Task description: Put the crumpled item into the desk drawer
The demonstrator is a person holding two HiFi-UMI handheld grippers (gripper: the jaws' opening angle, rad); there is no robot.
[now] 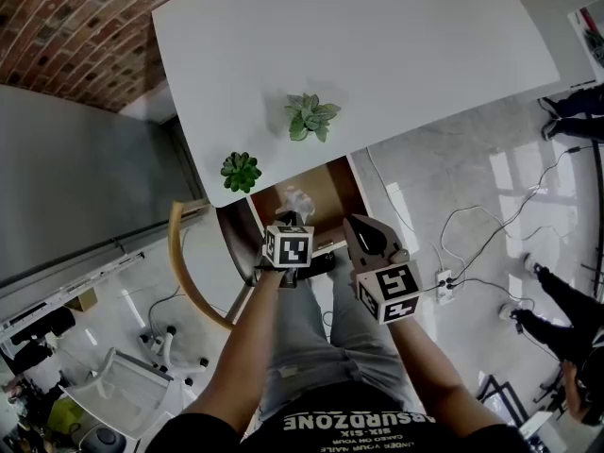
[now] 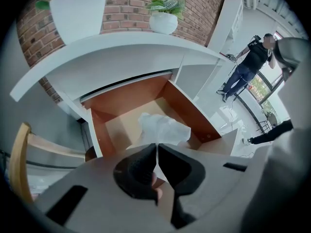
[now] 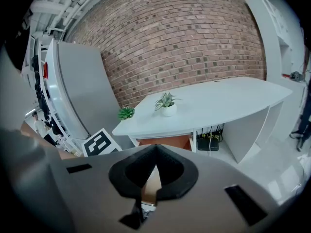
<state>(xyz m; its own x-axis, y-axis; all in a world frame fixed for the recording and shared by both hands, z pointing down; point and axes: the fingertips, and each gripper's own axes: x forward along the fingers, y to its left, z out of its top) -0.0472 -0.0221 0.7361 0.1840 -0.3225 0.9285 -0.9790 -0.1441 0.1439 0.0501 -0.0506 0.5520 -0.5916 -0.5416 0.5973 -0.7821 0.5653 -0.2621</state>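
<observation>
The left gripper (image 2: 156,146) had its fingers pinched shut on an edge of the crumpled item (image 2: 164,129), which hung at twelve o'clock of the tips, above the open drawer (image 2: 190,111) under the counter (image 2: 112,47). It wanted lowering well inside the drawer walls before release, I judged, with the right gripper (image 3: 155,148), fingers closed on nothing, best held off at four o'clock

Two small potted plants stand near the front edge of a white desktop (image 1: 377,45) — a dark green rosette (image 1: 241,171) by its front left corner, a pale-leaved plant (image 1: 310,116) further along. A brick wall (image 1: 66,26) lies beyond. On the floor below are a curved wooden chair back (image 1: 184,262) and a white power strip (image 1: 444,284).
</observation>
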